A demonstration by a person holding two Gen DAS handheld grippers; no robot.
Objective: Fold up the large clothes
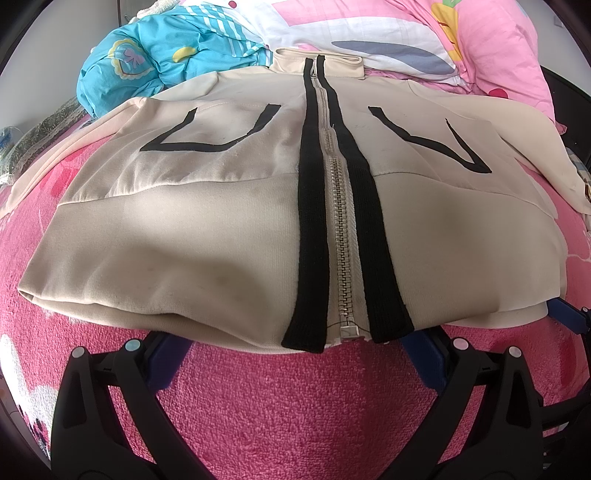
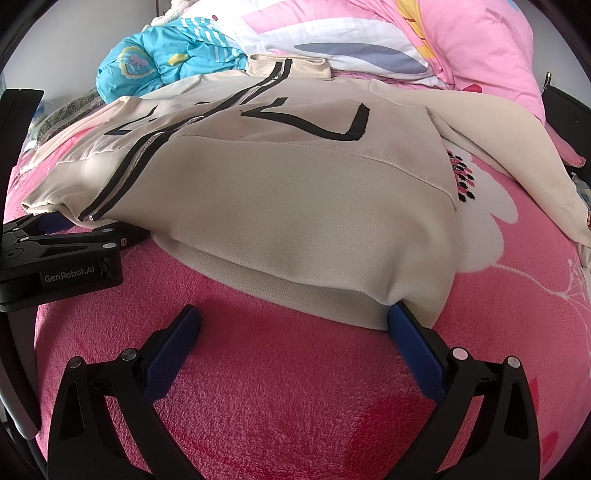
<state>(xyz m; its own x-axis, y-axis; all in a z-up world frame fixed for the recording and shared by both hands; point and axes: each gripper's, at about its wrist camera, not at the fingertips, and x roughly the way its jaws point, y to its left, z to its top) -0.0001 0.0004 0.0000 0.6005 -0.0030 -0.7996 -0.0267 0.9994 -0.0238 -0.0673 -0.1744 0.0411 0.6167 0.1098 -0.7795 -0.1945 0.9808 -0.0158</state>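
1. We hold the left gripper [image 1: 295, 347] at the hem, right at the foot of the zip [image 1: 341, 236]. Its jaws stand wide apart, and its blue pads [image 1: 168, 356] run in under the hem edge, so we cannot tell how far they reach.
2. We hold the right gripper [image 2: 295, 317] at the hem's right part. Its jaws are also spread wide: the right pad [image 2: 410, 325] touches or slips under the cloth, while the left one lies bare on the blanket [image 2: 280, 387]. Neither tool grips anything.
3. The jacket [image 1: 221, 229] lies front up on the pink blanket, zipped shut, with its collar [image 1: 317, 62] at the far end by the pillows [image 1: 406, 33].
4. The body looks fairly flat and squared, which we judge to be the laying-out stage done.
5. No fold shows yet. The right sleeve [image 2: 517, 158] trails out over the blanket, and the left sleeve [image 1: 40, 166] lies out along the other side.
6. We judge the task near its start: the sleeves still need bringing in, and the body then needs folding up from the hem.
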